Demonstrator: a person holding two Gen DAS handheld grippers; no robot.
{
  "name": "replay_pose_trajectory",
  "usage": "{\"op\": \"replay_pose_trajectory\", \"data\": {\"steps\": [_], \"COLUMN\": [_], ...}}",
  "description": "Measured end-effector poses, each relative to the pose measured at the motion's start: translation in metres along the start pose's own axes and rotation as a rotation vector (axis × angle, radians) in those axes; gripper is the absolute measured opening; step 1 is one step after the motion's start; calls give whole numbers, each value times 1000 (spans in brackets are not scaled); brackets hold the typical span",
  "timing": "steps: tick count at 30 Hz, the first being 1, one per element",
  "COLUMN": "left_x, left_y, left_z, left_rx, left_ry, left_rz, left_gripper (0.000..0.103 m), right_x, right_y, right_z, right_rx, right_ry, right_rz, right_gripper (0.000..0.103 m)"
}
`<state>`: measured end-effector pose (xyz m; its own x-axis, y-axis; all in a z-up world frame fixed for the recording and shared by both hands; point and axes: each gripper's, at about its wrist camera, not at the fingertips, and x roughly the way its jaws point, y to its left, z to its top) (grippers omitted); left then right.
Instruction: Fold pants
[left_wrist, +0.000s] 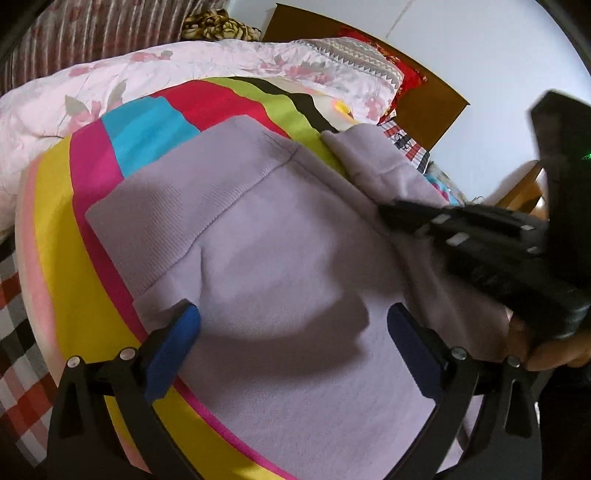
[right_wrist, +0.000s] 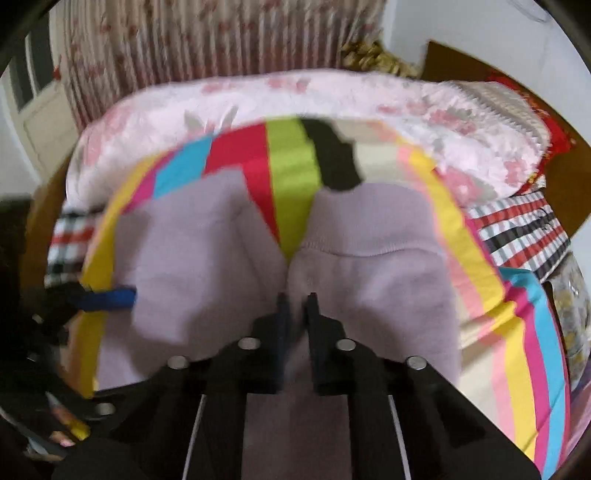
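Left gripper (left_wrist: 291, 325): fingers spread wide and empty, hovering over the pants (left_wrist: 280, 266), with lilac cloth showing between and ahead of the blue pads (left_wrist: 173, 347).

Striped mat (left_wrist: 66, 236): lies under the pants on the bed; its yellow and pink bands run out to the left of the left gripper.

Pants, place: spread on the mat straight ahead of both grippers. In the right wrist view two lilac lobes part just ahead of the right gripper, one to its left, one to its right.

Pants, axis: my reading is that the long axis runs away from the grippers toward the floral quilt (left_wrist: 110, 77), ribbed bands at the far end. Whether those bands are cuffs or waistband I cannot tell.

Right gripper (right_wrist: 297, 306): fingers pressed nearly together with lilac cloth rising between them, so it appears to be pinching a fold of the pants near where the two lobes meet. The view is blurred, so the bite depth is unclear.

Step in hand: likely carrying the pinched part across to lay one half over the other.

Doing it well: keep the pinch firm, lift only enough to clear the lower layer, let the left gripper pin the flat cloth, and line up the ribbed edges before letting go.
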<state>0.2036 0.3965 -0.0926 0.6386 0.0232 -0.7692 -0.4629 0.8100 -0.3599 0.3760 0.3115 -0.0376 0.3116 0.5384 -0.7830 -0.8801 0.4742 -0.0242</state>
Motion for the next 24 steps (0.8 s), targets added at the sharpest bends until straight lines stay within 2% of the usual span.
{"op": "replay_pose_trajectory", "data": {"steps": [2, 5, 7, 9, 10, 12, 14, 15, 16, 18, 21, 23, 24], "left_x": [-4, -18, -34, -47, -49, -54, -56, -56, -56, -57, -58, -58, -59], "left_y": [4, 15, 36, 67, 75, 91, 94, 94, 94, 92, 84, 80, 78], "left_z": [4, 2, 0, -8, -7, -9, -9, -9, -10, -10, -6, 0, 0], "left_rx": [-20, -97, -207, -368, -407, -430, -407, -400, -388, -368, -319, -300, -288], "left_ry": [-11, -79, -129, -174, -178, -184, -178, -175, -167, -160, -178, -191, -195], "left_rz": [-25, -117, -228, -368, -387, -363, -308, -308, -324, -329, -334, -337, -333], "left_gripper": [101, 101, 100, 100, 100, 100, 100, 100, 100, 99, 89, 84, 84], "right_x": [-23, -47, -63, -66, -61, -40, -16, -4, 11, 23, 9, -9, -17], "right_y": [-8, -8, 2, 20, 33, 62, 83, 90, 94, 90, 69, 42, 22], "right_z": [3, 12, 18, 22, 22, 19, 11, 6, 1, -6, -8, -5, -2], "right_rx": [63, 96, 67, 15, -22, -85, -126, -139, -137, -95, -41, 9, 44], "right_ry": [-76, -142, -184, -175, -156, -99, -29, 12, 70, 125, 82, 21, -11], "right_rz": [74, 172, 280, 309, 323, 350, 328, 323, 337, 386, 439, 433, 408], "right_gripper": [7, 7, 7, 7, 7, 7, 8, 12, 12, 13, 13, 13, 17]}}
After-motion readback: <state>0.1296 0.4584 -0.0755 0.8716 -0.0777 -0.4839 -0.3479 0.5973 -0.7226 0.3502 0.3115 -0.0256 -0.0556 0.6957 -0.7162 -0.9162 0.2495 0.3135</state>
